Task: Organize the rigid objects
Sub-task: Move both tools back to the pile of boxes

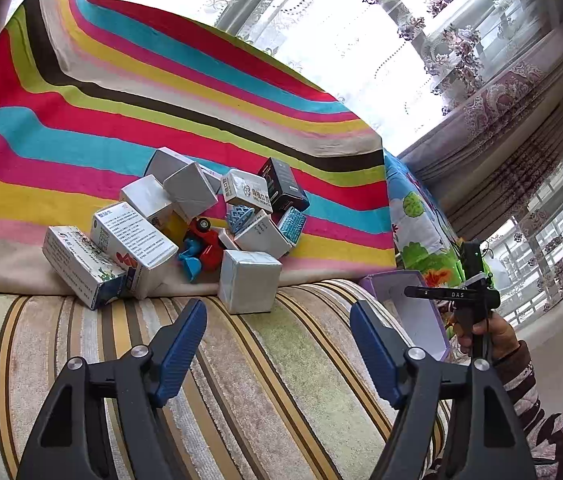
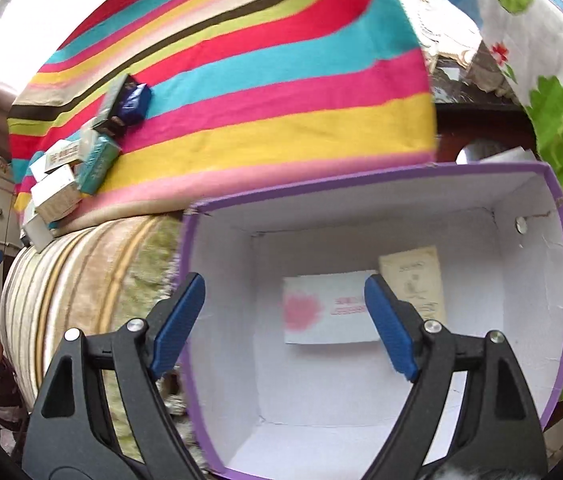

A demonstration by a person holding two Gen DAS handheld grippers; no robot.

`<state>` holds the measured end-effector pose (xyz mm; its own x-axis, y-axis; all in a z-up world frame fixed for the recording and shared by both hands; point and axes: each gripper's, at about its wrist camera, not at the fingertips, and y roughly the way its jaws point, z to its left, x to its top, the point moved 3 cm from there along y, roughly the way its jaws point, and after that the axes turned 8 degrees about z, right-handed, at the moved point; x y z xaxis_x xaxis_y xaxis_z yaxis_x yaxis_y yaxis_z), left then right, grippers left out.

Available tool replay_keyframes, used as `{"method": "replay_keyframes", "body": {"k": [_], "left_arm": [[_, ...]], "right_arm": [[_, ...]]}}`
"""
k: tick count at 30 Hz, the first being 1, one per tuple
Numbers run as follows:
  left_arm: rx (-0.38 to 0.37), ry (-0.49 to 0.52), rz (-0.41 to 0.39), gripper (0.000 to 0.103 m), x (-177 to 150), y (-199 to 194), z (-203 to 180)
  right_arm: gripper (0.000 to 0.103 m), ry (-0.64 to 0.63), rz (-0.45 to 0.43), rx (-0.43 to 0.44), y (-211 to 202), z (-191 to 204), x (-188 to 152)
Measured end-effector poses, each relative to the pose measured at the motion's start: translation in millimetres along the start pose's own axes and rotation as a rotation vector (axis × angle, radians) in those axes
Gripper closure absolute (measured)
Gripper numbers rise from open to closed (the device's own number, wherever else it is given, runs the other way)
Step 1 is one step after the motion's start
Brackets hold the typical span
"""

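A heap of small cartons (image 1: 133,240) lies on the striped cloth (image 1: 161,92) with a red toy car (image 1: 205,244), blue plastic pieces (image 1: 241,214) and a black box (image 1: 281,184). A white cube carton (image 1: 247,286) sits nearest my left gripper (image 1: 277,306), which is open and empty over the sofa cushion. My right gripper (image 2: 285,280) hangs open over the purple-rimmed box (image 2: 361,184). Inside the box are a blurred white carton with a pink flower (image 2: 325,308) and a beige carton (image 2: 417,276). Neither touches the pads.
The striped sofa cushion (image 1: 241,380) runs under both grippers. A cartoon-print cloth (image 2: 553,120) lies right of the purple box (image 1: 417,312). A hand (image 1: 489,332) holds the right tool beside the box. Curtains and windows stand behind.
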<state>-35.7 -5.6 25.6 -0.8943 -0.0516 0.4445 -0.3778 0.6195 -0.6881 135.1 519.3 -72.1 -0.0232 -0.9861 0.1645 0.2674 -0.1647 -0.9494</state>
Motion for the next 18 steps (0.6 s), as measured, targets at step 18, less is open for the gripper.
{"method": "replay_keyframes", "body": {"k": [18], "left_arm": [[-0.118,-0.225,0.04,0.05,14.8,17.0,49.7]], "right_arm": [[0.013,-0.342,0.047,0.179,65.0,247.1,70.4]]}}
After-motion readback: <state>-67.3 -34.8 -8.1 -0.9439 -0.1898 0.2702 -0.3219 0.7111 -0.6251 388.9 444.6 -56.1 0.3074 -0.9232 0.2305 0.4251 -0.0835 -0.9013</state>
